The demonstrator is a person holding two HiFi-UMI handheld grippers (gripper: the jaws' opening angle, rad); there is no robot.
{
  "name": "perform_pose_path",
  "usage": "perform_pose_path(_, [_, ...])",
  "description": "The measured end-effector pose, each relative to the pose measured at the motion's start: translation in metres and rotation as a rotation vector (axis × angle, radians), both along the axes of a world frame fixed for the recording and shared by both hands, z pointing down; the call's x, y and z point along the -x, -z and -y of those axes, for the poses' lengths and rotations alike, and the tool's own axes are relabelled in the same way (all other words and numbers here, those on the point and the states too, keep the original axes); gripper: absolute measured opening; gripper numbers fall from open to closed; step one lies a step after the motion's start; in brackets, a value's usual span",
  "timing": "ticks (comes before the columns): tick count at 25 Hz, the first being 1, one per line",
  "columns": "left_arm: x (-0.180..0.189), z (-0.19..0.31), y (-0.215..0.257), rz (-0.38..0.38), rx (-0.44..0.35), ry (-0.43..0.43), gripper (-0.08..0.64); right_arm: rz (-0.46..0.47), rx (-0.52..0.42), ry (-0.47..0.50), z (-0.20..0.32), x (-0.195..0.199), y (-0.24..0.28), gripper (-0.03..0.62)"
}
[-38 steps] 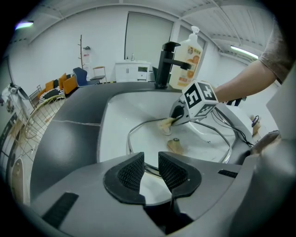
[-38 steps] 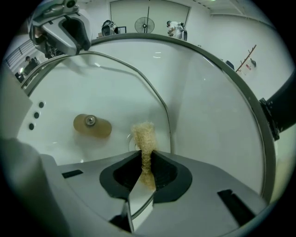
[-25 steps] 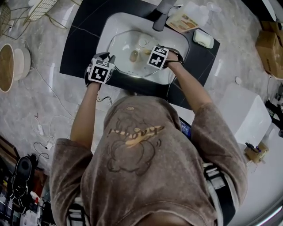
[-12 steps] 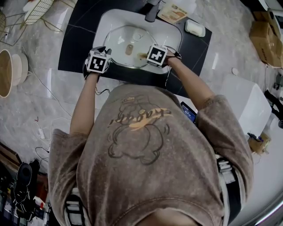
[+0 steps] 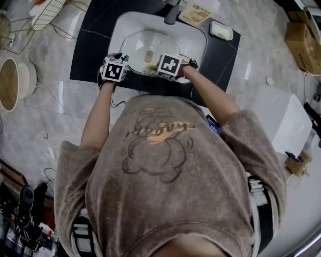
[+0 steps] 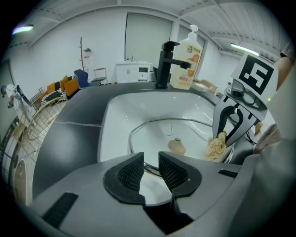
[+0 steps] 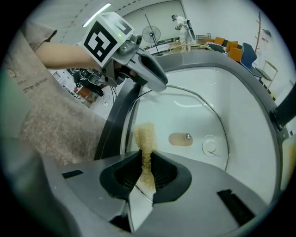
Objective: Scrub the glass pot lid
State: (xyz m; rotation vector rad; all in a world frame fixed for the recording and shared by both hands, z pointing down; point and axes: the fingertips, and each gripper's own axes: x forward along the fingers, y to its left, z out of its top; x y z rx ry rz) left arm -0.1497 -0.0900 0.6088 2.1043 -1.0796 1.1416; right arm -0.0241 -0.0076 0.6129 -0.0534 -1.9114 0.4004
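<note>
The glass pot lid [image 5: 143, 42] lies tilted in the white sink [image 5: 198, 45], its wooden knob [image 5: 149, 54] facing up. My left gripper [image 5: 124, 64] is shut on the lid's near-left metal rim; the rim [image 6: 149, 166] runs between its pads. My right gripper [image 5: 159, 67] is shut on a tan fibrous scrub pad [image 7: 145, 136] and presses it on the glass just inside the near rim. In the left gripper view the right gripper [image 6: 223, 138] and pad [image 6: 214, 147] sit at the lid's [image 6: 157, 132] right edge. The right gripper view shows the left gripper [image 7: 159, 83] over the lid [image 7: 203, 115].
A black faucet [image 5: 171, 15] stands behind the basin, with a soap bottle [image 6: 187, 58] and a soap dish [image 5: 220, 31] to its right. Dark counter [image 5: 90, 45] surrounds the sink. A wire rack [image 5: 47, 10] and wooden bowl [image 5: 12, 83] lie left; cardboard boxes [image 5: 303, 40] right.
My right gripper has slid the scrub pad leftward along the lid's near edge, closer to the knob. The left gripper keeps its hold on the rim.
</note>
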Motion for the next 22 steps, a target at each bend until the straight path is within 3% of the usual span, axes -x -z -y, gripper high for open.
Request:
perform_pose_path(4, [-0.002,-0.001,-0.002,-0.014,0.011,-0.004,0.104,0.017,0.003,0.036,-0.002,0.013,0.002,0.052])
perform_pose_path(11, [-0.002,0.004,0.000,-0.003,-0.031,-0.012,0.104,0.096,-0.008,0.003,0.003,0.041,0.006,0.053])
perform_pose_path(22, [-0.001,0.004,-0.002,0.004,-0.014,-0.002,0.104,0.150,-0.032,0.005,0.029,0.071,-0.008,0.054])
